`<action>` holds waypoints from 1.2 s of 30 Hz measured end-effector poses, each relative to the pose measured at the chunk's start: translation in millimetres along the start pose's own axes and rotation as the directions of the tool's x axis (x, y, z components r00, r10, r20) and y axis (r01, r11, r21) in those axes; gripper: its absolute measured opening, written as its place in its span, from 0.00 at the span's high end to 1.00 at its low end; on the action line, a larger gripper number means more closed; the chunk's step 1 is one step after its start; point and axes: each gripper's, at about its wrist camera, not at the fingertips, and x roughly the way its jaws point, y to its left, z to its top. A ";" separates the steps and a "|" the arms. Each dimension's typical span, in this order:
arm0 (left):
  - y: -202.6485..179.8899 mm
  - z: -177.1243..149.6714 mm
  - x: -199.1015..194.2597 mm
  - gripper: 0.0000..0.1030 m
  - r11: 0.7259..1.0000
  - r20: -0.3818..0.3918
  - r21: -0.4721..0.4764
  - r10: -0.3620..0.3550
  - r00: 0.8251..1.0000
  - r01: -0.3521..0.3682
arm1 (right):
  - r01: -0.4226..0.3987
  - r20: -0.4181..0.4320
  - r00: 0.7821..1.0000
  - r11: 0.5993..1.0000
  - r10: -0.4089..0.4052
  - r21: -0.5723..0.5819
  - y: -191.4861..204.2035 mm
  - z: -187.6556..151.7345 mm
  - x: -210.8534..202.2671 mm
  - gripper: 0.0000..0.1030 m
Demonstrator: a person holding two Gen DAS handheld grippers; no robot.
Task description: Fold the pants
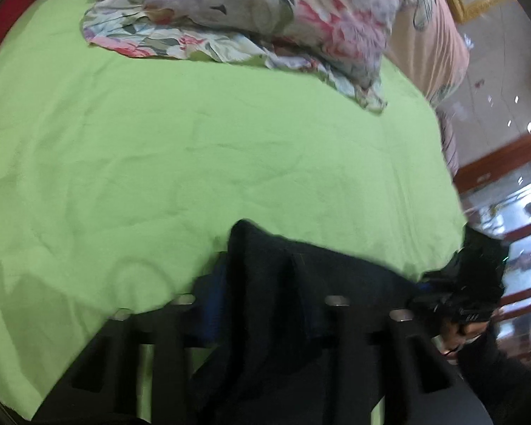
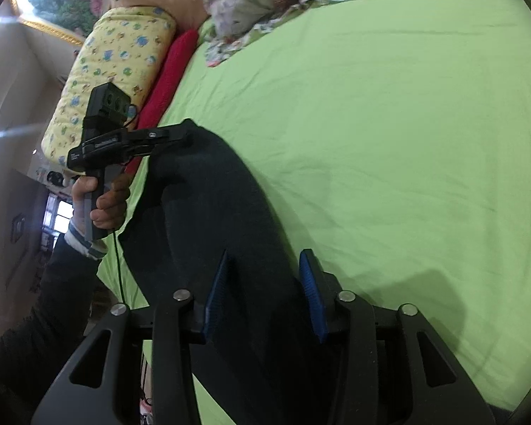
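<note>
We hold the dark pants (image 2: 226, 233) bunched over the green bed (image 2: 389, 134) near its edge, our left gripper (image 2: 173, 138) clamped on one end and our right gripper (image 2: 265, 294) clamped on the other, with a floral blanket (image 1: 265, 17) at the bed's far edge.

one pants (image 2: 209, 219), two grippers (image 2: 263, 294), two pillows (image 2: 113, 78)

Evenly lit, motion-blurred left view — fisheye-bent edges.
</note>
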 end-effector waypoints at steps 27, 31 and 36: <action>-30.2 -160.9 -117.6 0.95 0.997 0.467 0.062 0.004 0.884 -0.038 | 0.502 0.418 0.861 0.613 -0.288 -0.611 152.0 -100.7 -14.5 0.93; -18.7 -181.8 -111.6 0.95 0.999 0.491 0.024 0.009 0.871 -0.023 | 0.475 0.379 0.879 0.594 -0.289 -0.649 153.7 -121.0 2.2 0.93; -1.7 -202.2 -99.5 0.95 0.999 0.497 -0.035 0.026 0.867 -0.010 | 0.466 0.350 0.884 0.552 -0.309 -0.691 155.0 -140.2 22.1 0.93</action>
